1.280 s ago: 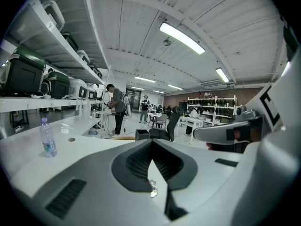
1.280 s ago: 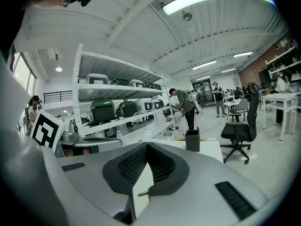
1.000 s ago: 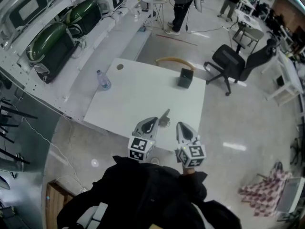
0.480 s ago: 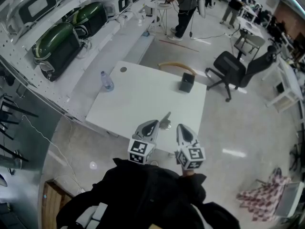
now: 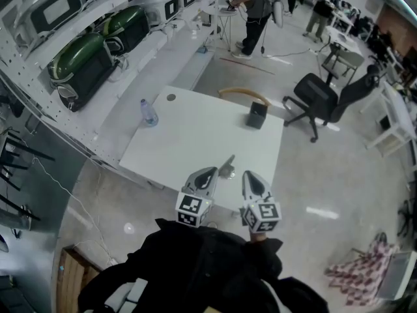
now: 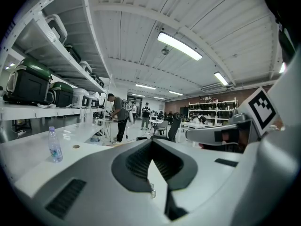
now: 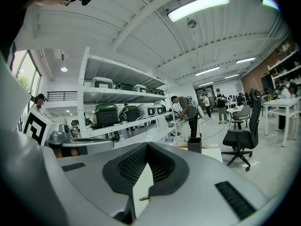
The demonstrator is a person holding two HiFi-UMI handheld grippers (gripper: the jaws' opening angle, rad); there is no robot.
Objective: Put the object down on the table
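Note:
A small grey object (image 5: 227, 167) with a thin stem shows over the white table (image 5: 189, 135), just ahead of my left gripper (image 5: 213, 169) and touching its tip in the head view. No view shows whether the jaws pinch it. The left gripper's jaws stand together, with only a thin sliver of table showing between them in the left gripper view (image 6: 153, 142). My right gripper (image 5: 248, 174) hovers beside it near the table's front edge; its jaws also meet, with nothing between them (image 7: 146, 145). Both point almost level across the table.
A clear water bottle (image 5: 148, 113) stands at the table's left side and a black box (image 5: 257, 115) at its far right. A wooden chair back (image 5: 243, 92) and a black office chair (image 5: 322, 96) lie beyond. Shelves with green cases (image 5: 81, 60) run along the left. People stand far off.

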